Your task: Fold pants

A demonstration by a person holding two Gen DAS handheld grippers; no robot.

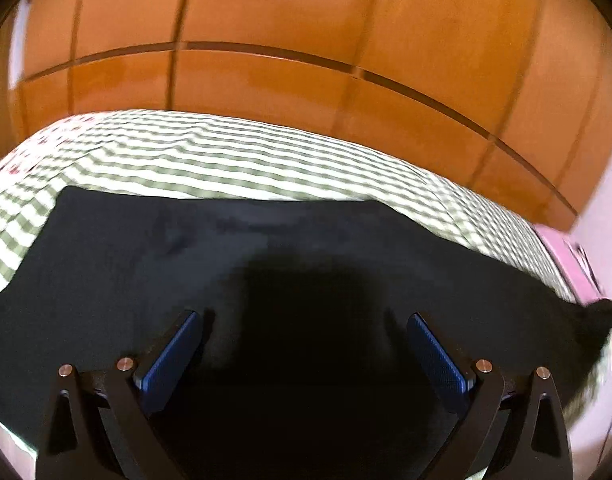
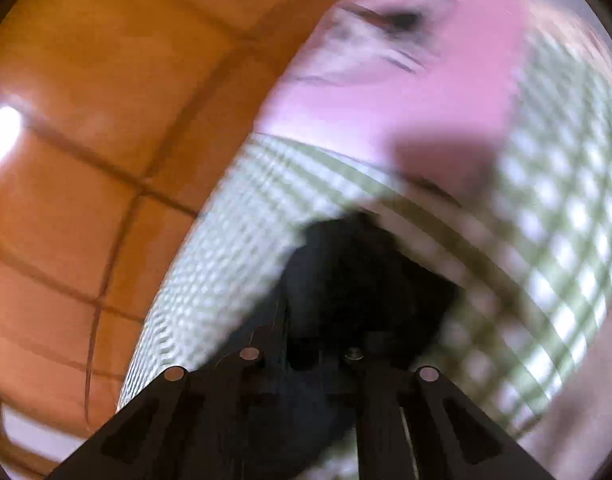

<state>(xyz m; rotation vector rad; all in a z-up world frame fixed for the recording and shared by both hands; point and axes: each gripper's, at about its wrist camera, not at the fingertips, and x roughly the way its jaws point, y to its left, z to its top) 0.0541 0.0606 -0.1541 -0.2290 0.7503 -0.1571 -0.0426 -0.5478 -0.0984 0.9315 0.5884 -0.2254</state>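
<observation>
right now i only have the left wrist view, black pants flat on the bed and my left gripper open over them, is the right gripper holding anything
Observer: Yes. The right gripper is shut on a bunched bit of the black pants.
Operator: is that bit lying on the bed
Observer: It looks lifted; the checked bedsheet shows past it with a shadow on it, though the view is blurred.
Operator: what's ahead of that gripper
Observer: A pink pillow or cover with a dark print, beyond the sheet.
</observation>
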